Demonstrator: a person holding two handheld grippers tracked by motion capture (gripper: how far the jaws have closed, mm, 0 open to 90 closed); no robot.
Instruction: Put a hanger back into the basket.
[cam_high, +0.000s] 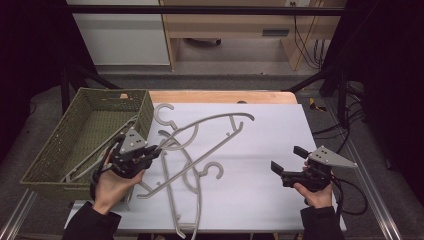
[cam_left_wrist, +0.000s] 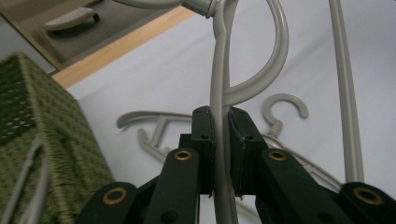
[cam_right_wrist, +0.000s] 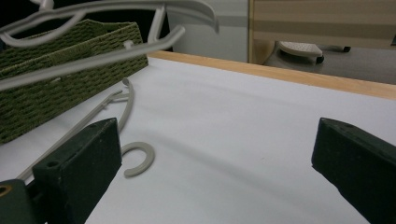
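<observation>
The left gripper (cam_high: 150, 152) had its jaws pressed tightly on a thin bar of a grey hanger (cam_high: 215, 127), which hung lifted over the desk (cam_high: 270, 200) at about ten o'clock, just beside the green basket (cam_high: 55, 150). The grip was on a narrow, smooth piece, so the hanger could probably turn or slip between the jaws. Its long arm reached far toward one o'clock and could catch the other hangers (cam_high: 182, 200) lying under it and drag them. Its hook could also hit the basket wall. The right gripper (cam_high: 287, 160), at four o'clock, waited with its jaws spread wide and held nothing.
</observation>
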